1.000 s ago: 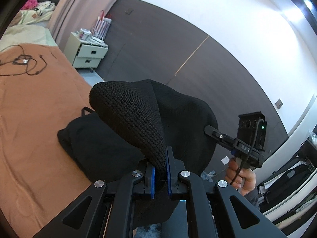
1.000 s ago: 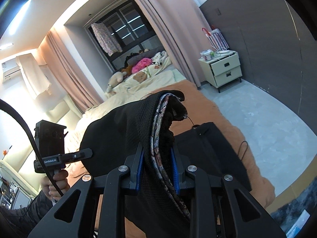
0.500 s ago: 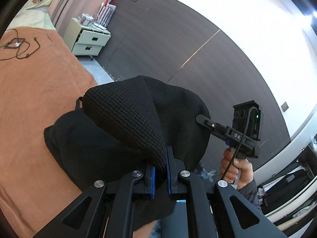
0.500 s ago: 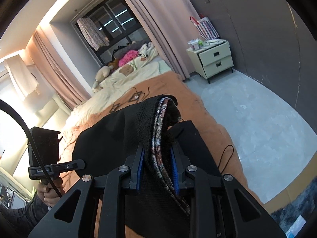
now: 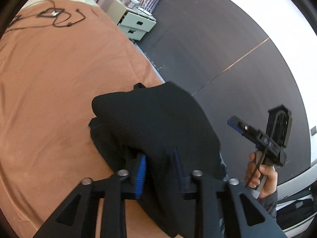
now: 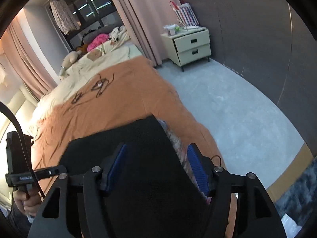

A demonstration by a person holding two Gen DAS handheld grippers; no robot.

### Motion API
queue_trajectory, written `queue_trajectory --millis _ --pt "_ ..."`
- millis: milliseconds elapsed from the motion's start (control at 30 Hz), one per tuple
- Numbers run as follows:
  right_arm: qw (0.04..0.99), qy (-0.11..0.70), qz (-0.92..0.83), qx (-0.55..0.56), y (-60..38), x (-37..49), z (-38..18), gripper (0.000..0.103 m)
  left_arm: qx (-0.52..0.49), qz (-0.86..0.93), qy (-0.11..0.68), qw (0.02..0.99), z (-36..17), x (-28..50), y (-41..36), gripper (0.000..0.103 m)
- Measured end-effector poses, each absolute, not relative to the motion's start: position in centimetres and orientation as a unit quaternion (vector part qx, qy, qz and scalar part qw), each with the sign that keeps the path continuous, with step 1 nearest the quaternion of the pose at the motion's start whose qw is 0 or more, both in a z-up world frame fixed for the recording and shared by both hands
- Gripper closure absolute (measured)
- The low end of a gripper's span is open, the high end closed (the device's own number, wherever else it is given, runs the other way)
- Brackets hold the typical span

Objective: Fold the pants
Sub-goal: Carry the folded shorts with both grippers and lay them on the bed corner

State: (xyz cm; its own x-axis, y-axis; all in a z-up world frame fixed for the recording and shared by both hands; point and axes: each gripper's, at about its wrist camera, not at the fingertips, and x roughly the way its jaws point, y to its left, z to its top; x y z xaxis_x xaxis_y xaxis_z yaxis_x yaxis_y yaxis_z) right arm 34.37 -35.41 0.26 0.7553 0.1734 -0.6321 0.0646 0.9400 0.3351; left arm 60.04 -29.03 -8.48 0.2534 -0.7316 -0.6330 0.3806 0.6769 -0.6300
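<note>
The black knit pants [image 5: 158, 123] lie folded over on the orange bedspread [image 5: 49, 83] near its corner. In the left wrist view my left gripper [image 5: 160, 170] is open, its blue pads spread, with the pants' fold draped loosely between and over the fingers. In the right wrist view my right gripper [image 6: 156, 166] is open too, the black pants [image 6: 138, 150] lying between its blue pads, a patterned lining [image 6: 178, 144] showing at the right edge. The right gripper also shows in the left wrist view [image 5: 235, 125], held by a hand.
A black cable [image 6: 95, 87] lies on the orange bedspread [image 6: 118, 91] farther up. A cream nightstand [image 6: 190, 43] stands by the pink curtain and dark wall. Grey floor [image 6: 227, 107] runs beside the bed. Pillows and soft toys lie at the far end.
Both grippers have opened and let go of the pants. The raised fold has dropped onto the lower layer on the bed, and both grippers have come down lower.
</note>
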Motion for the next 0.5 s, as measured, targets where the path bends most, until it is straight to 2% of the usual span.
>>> queue_trajectory --millis 300,400,500 --pt "0.921 0.346 0.061 0.17 -34.6 30.3 0.7 0.041 -0.207 -0.341 0.491 0.774 -8.5 61.5 -28.0 0.07" --pt "0.92 0.352 0.067 0.16 -33.9 29.5 -0.2 0.041 -0.189 -0.325 0.483 0.791 -8.8 61.3 -27.9 0.089" --pt "0.916 0.365 0.068 0.153 -33.4 29.1 -1.4 0.041 -0.175 -0.296 0.492 0.8 -9.4 61.1 -27.8 0.089"
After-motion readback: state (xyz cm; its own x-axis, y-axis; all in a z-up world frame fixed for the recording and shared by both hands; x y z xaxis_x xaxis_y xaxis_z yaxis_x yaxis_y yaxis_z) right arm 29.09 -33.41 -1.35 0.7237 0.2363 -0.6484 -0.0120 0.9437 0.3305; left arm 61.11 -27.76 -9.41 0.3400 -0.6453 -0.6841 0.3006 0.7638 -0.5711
